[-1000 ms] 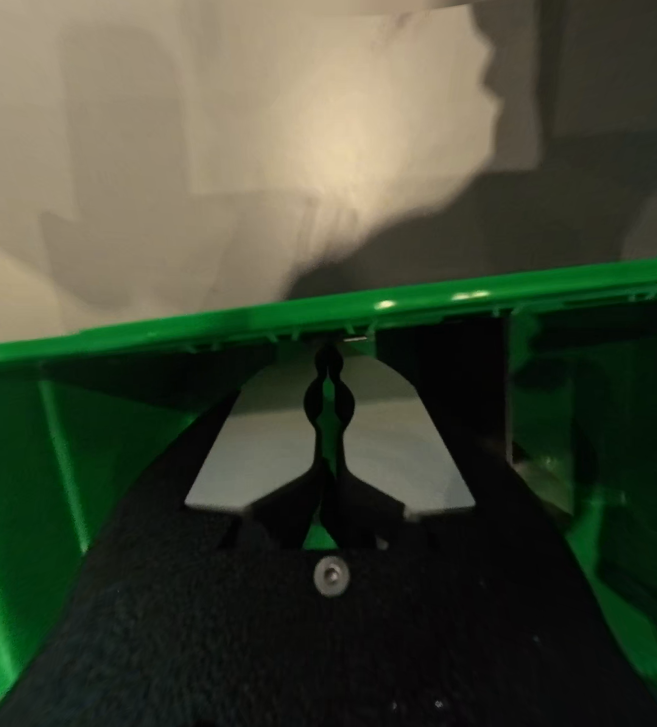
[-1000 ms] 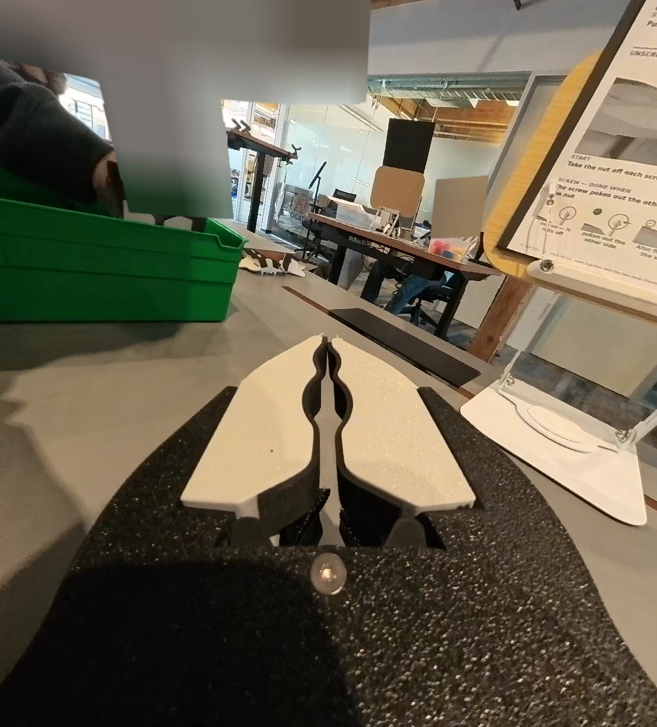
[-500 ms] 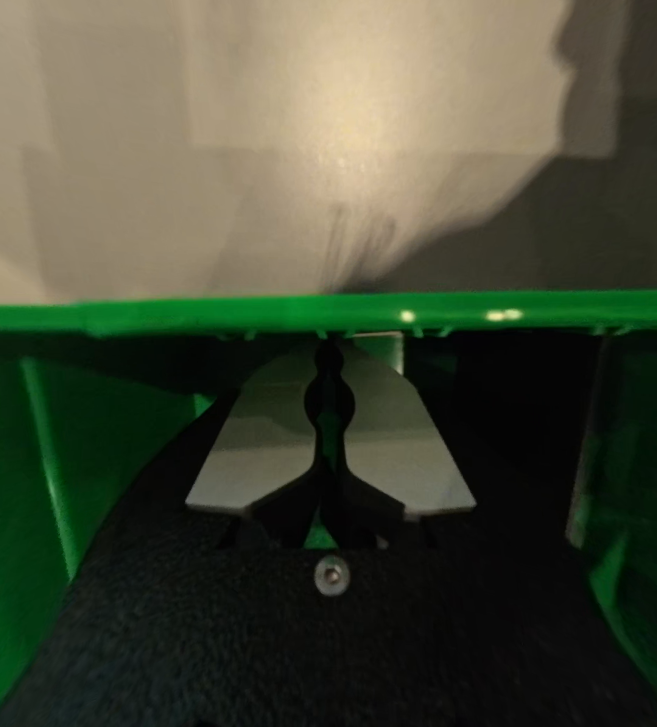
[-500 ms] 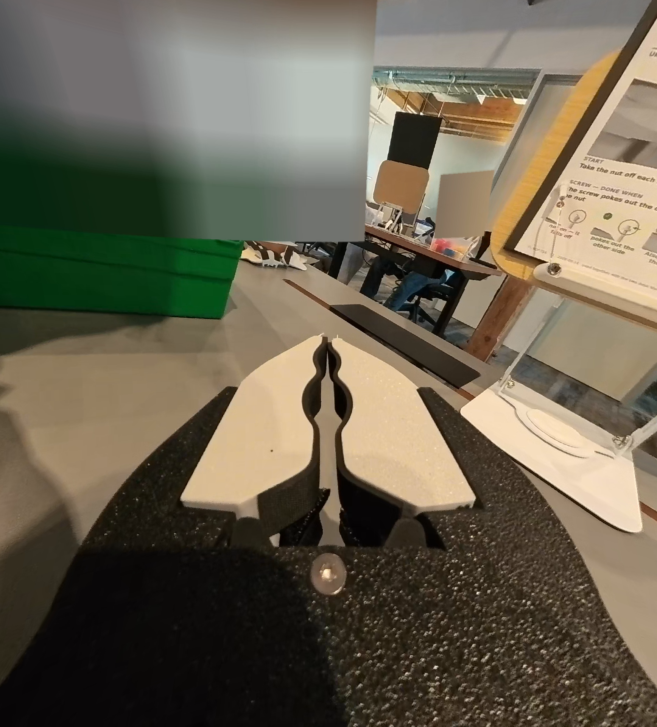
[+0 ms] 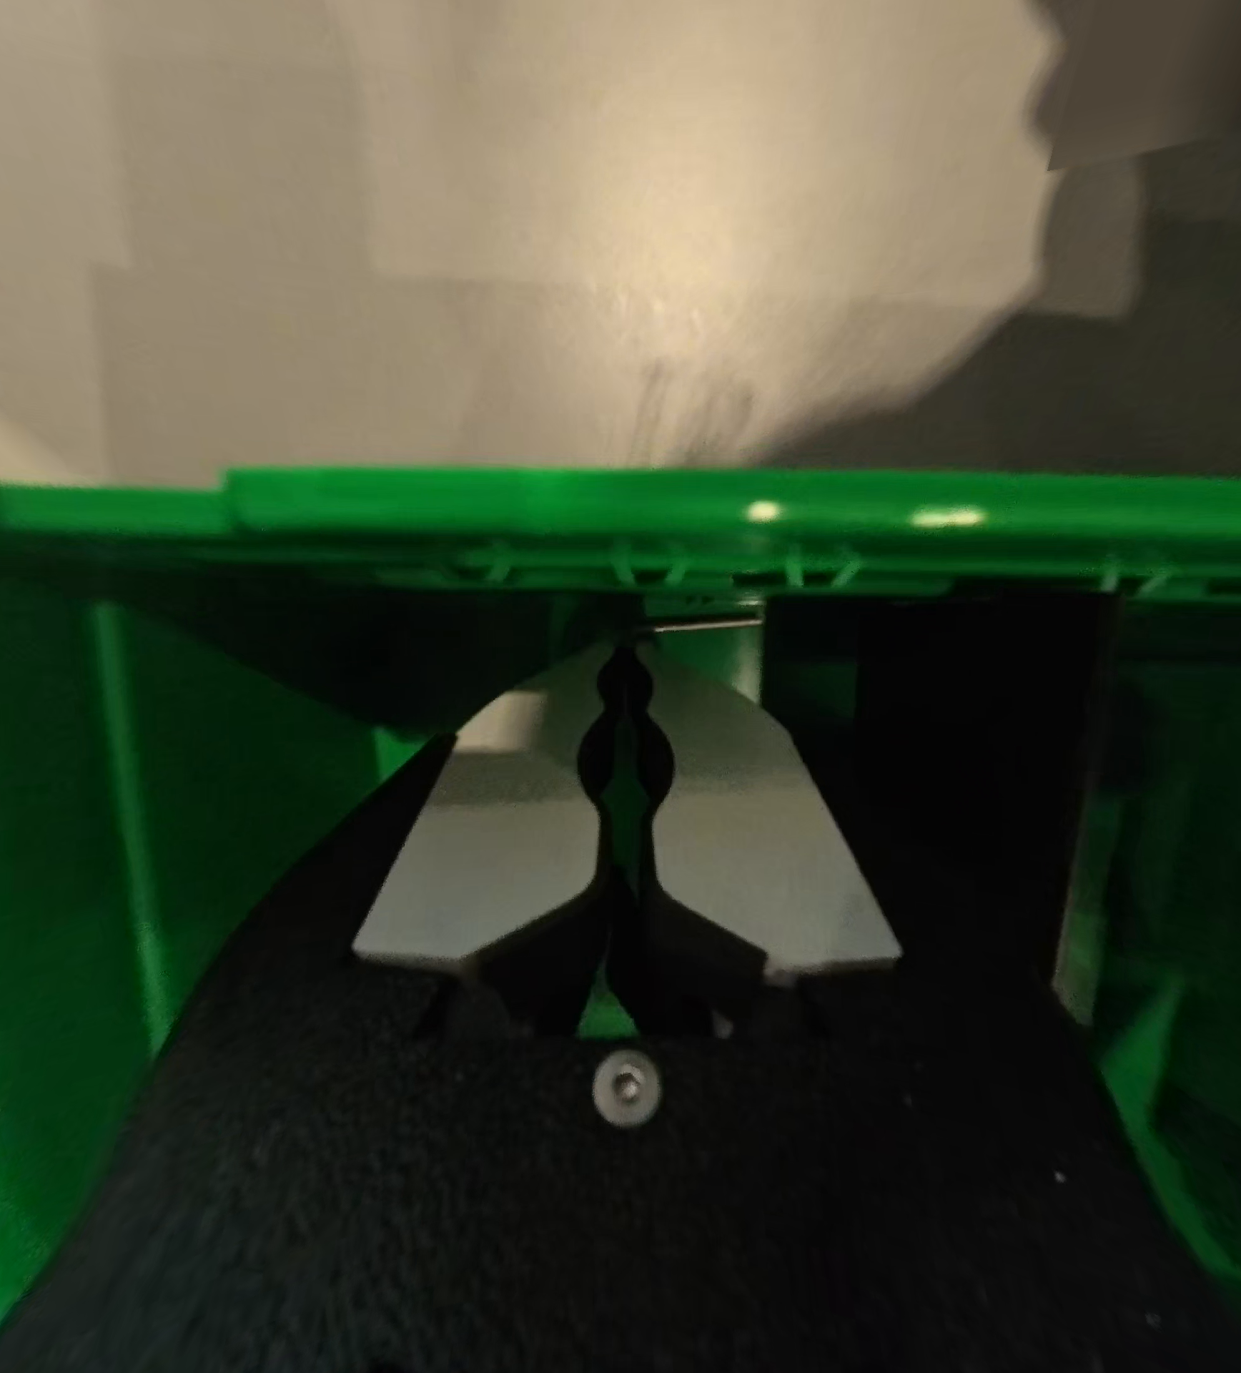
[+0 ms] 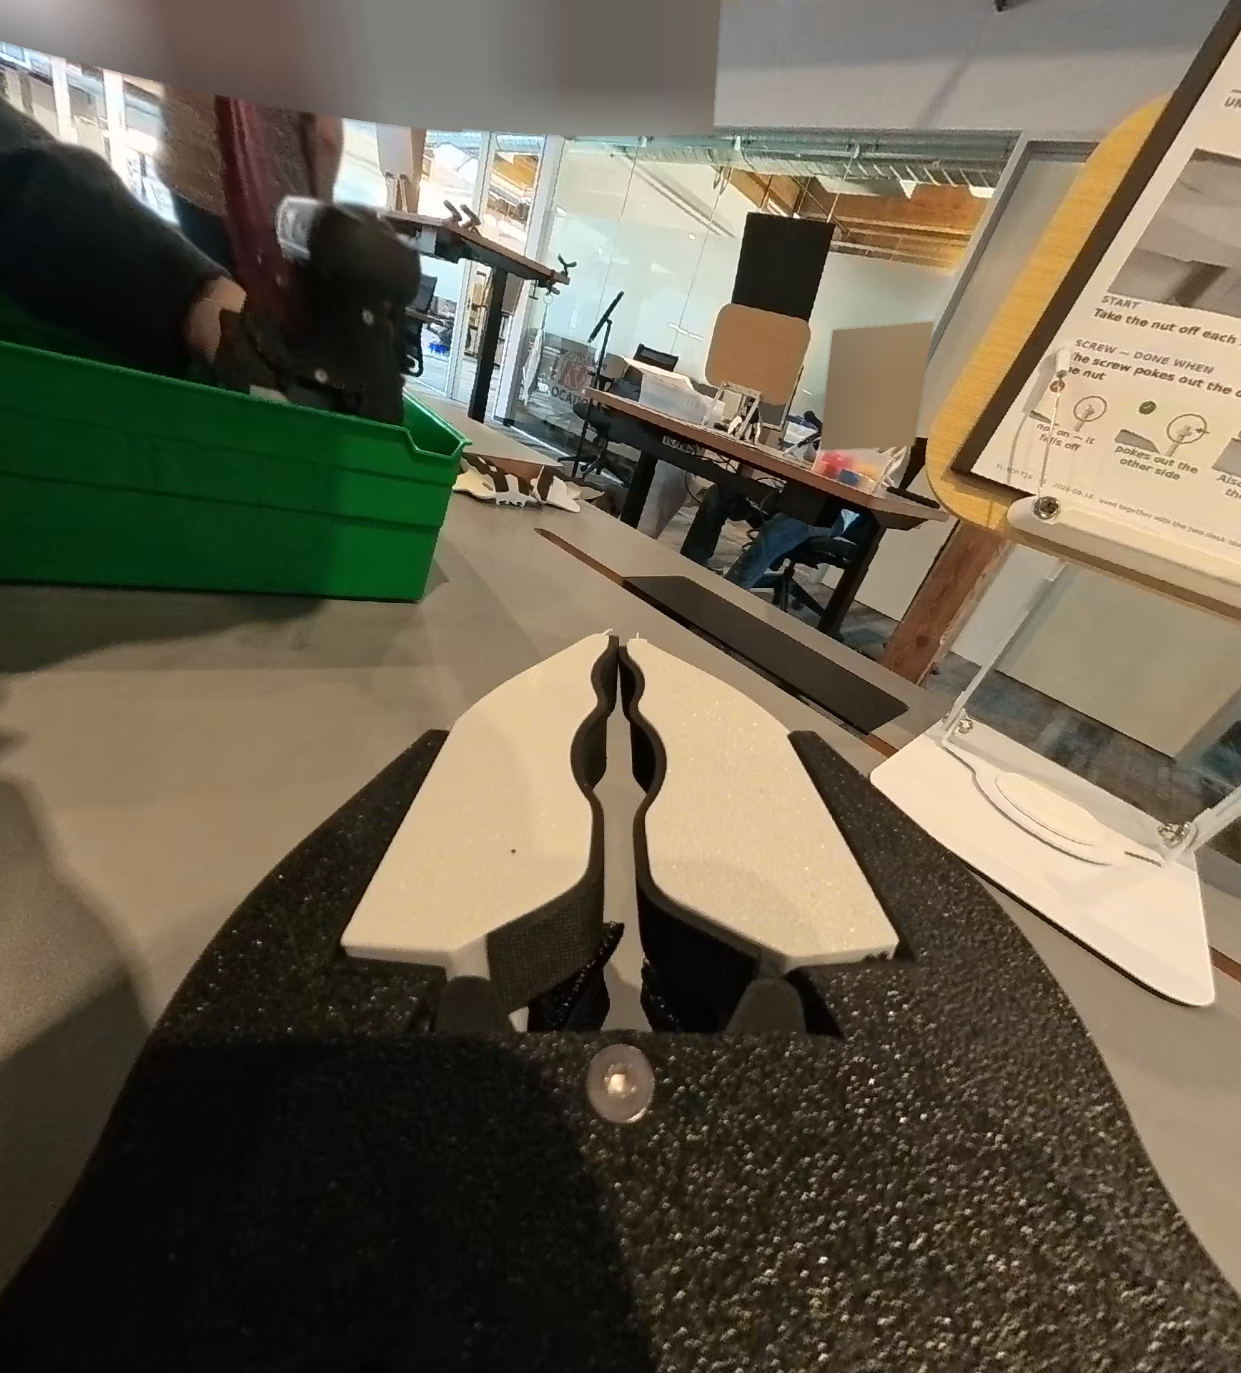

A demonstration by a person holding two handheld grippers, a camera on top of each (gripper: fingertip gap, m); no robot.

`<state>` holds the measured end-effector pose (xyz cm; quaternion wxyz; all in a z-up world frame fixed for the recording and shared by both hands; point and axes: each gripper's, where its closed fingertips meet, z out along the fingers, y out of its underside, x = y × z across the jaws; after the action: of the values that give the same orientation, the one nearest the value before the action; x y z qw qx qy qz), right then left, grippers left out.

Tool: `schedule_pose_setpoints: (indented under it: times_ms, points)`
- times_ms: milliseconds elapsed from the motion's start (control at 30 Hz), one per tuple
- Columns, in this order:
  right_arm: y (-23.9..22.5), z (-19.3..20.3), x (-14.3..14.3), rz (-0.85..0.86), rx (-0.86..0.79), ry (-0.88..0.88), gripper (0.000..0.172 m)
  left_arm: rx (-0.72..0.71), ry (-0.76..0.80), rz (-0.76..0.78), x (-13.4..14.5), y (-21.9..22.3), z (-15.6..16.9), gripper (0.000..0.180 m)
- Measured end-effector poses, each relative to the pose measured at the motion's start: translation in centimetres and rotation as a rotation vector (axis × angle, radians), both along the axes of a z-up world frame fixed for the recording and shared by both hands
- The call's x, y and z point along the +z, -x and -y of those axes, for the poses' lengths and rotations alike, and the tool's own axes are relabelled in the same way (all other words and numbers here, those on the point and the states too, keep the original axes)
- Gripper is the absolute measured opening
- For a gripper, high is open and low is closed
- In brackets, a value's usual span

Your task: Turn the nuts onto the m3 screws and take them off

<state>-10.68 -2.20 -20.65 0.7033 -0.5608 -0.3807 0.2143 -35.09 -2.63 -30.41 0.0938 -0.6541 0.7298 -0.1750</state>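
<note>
The left gripper (image 5: 625, 650) was down inside the green bin (image 5: 677, 505), its 2 pale fingers (image 5: 499, 839) closed tip to tip just beneath the bin's far rim. A thin metal screw (image 5: 707, 624) lay crosswise at the very tips, running off to the right; the blur left it unclear whether the pads were pinching it or only touching it. No nut could be made out.

The right gripper (image 6: 621, 639) sat low over the grey table (image 6: 157, 743), well apart from the bin (image 6: 194, 520), its jaws closed on nothing. From that side, the left gripper's dark body (image 6: 335, 312) showed reaching into the bin.
</note>
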Motion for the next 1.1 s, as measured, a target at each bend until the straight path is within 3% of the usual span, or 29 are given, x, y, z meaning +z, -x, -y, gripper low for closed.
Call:
schedule_pose_setpoints:
  times_ms: [167,467,567,900,1100]
  points:
    - [0.0,0.0,0.0,-0.002,0.0,0.001,0.0,0.01,0.051,0.015,-0.1,-0.8,0.8,0.0]
    - [0.0,0.0,0.0,-0.001,0.001,0.0,0.0,-0.016,-0.082,-0.172,-0.6,1.6,-0.4,0.0]
    - [0.0,0.0,0.0,-0.003,0.001,0.0,0.0,0.029,-0.071,-0.143,-0.2,2.1,-0.9,0.0]
    - [0.0,0.0,0.1,-0.009,-0.003,-0.004,0.0,0.416,-0.25,-0.057,3.6,5.7,-3.5,0.0]
    - [0.2,0.2,0.1,0.005,-0.005,-0.027,0.0,0.703,-0.366,-0.03,6.9,8.7,-1.7,0.0]
